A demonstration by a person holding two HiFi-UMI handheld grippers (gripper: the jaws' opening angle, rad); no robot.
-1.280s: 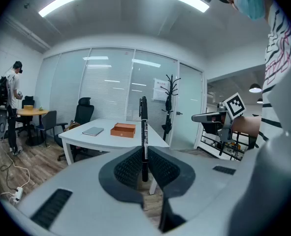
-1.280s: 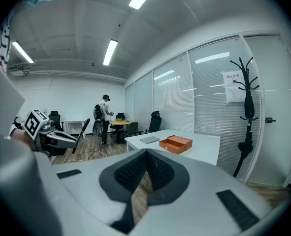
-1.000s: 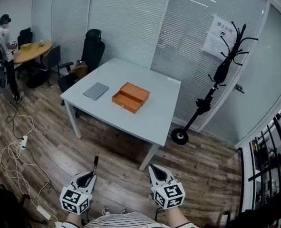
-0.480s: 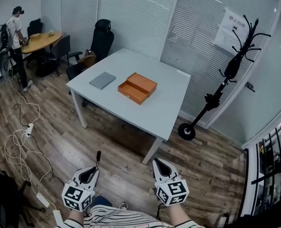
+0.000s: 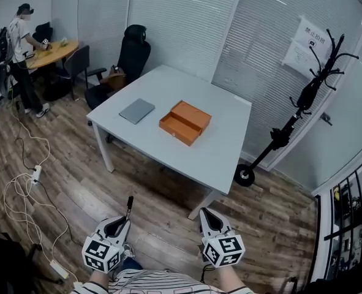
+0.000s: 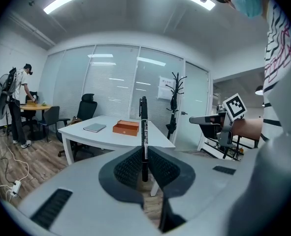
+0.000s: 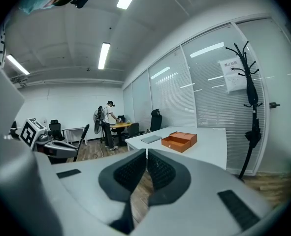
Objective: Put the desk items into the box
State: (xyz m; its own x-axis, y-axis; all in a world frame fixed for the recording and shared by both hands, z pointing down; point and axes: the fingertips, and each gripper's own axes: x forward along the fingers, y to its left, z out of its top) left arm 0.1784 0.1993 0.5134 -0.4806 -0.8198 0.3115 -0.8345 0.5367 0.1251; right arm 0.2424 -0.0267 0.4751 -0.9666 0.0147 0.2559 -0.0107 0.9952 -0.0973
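Observation:
A white desk (image 5: pixel 217 158) stands several steps ahead on the wood floor. On it lie an open orange box (image 5: pixel 185 122) and a flat grey notebook (image 5: pixel 136 111). My left gripper (image 5: pixel 117 226) hangs low over the floor, shut on a black pen (image 5: pixel 129 206) that sticks up past its jaws. In the left gripper view the pen (image 6: pixel 144 132) stands upright between the pads, with the orange box (image 6: pixel 125 127) and notebook (image 6: pixel 94 128) far beyond. My right gripper (image 5: pixel 205 218) is beside it, shut and empty. From the right gripper (image 7: pixel 146 154) view the box (image 7: pixel 179 140) lies far ahead.
A black office chair (image 5: pixel 133 54) stands behind the desk. A black coat rack (image 5: pixel 294 118) on a wheeled base is at the right by the glass wall. Cables and a power strip (image 5: pixel 27 185) lie on the floor at the left. A person (image 5: pixel 21 57) stands at a round table far left.
The desk has drifted right and slightly down in the head view and looks a little nearer. Both grippers stay low in front of me, the left still gripping the pen.

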